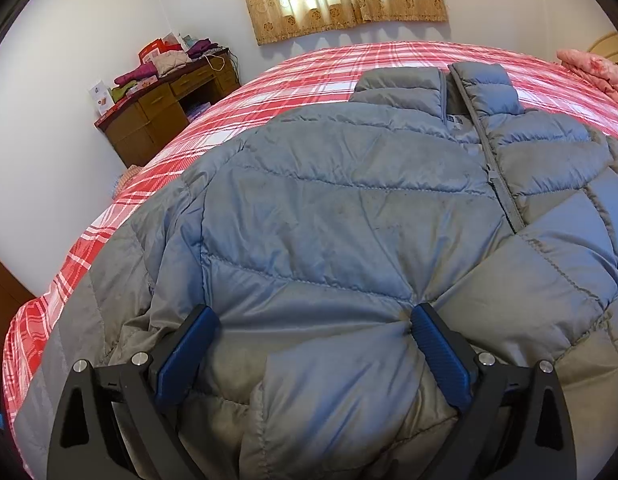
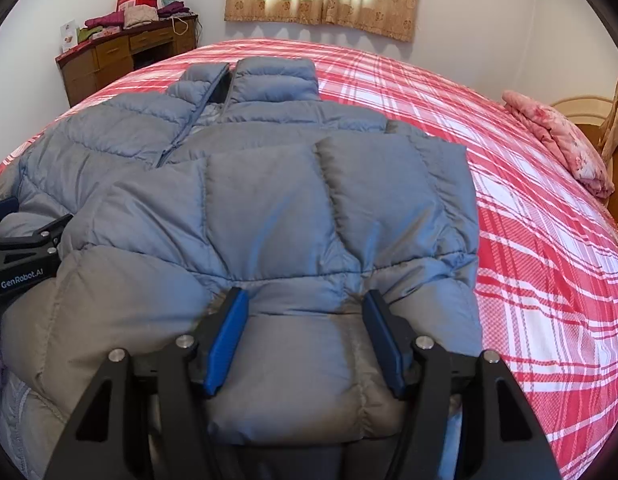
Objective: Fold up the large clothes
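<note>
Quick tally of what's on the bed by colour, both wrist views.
Grey: 1, jacket
Pink: 1, folded floral quilt
Red plaid: 1, bedspread
Total: 3
Both grippers sit over the jacket's near hem, left gripper, right gripper, jaws spread.

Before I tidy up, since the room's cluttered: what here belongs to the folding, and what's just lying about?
Job: grey quilted puffer jacket; left gripper; right gripper.
Lying about: pink floral folded quilt; clothes pile on brown wooden desk.
</note>
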`<move>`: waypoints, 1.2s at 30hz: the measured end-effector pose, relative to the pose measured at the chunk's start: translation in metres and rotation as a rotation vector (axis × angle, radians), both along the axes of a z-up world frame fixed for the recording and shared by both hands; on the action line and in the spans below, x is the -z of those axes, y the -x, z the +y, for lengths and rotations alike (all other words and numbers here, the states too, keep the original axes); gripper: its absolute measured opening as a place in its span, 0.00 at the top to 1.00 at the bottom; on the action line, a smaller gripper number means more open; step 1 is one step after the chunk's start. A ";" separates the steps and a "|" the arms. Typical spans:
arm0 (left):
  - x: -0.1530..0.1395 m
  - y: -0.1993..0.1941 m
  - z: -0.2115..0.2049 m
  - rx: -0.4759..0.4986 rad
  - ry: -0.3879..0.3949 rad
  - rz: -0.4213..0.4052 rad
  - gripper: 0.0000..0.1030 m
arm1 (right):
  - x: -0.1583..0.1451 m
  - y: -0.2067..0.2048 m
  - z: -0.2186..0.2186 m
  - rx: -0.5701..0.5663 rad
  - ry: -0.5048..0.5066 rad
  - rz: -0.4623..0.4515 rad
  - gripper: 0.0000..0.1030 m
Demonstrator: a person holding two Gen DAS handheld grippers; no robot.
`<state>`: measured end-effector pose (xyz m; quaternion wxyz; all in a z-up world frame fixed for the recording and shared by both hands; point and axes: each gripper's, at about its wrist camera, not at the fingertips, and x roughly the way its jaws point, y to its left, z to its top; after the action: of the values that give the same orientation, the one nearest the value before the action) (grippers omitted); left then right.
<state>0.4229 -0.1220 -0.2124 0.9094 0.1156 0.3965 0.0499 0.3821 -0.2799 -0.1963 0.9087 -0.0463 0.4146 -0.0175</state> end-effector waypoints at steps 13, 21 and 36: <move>0.001 0.000 -0.001 0.000 0.005 0.001 0.04 | 0.001 -0.003 0.002 0.001 0.014 0.003 0.37; -0.003 -0.002 0.000 0.022 0.025 0.027 0.04 | 0.000 -0.004 0.001 0.008 0.018 0.014 0.32; -0.059 0.132 0.243 -0.200 -0.049 -0.015 0.04 | -0.044 0.124 0.001 -0.037 -0.017 -0.113 0.08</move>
<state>0.2905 0.1206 -0.1535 0.8996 0.0975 0.3979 0.1509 0.2581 -0.2788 -0.1522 0.9312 -0.0451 0.3616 0.0005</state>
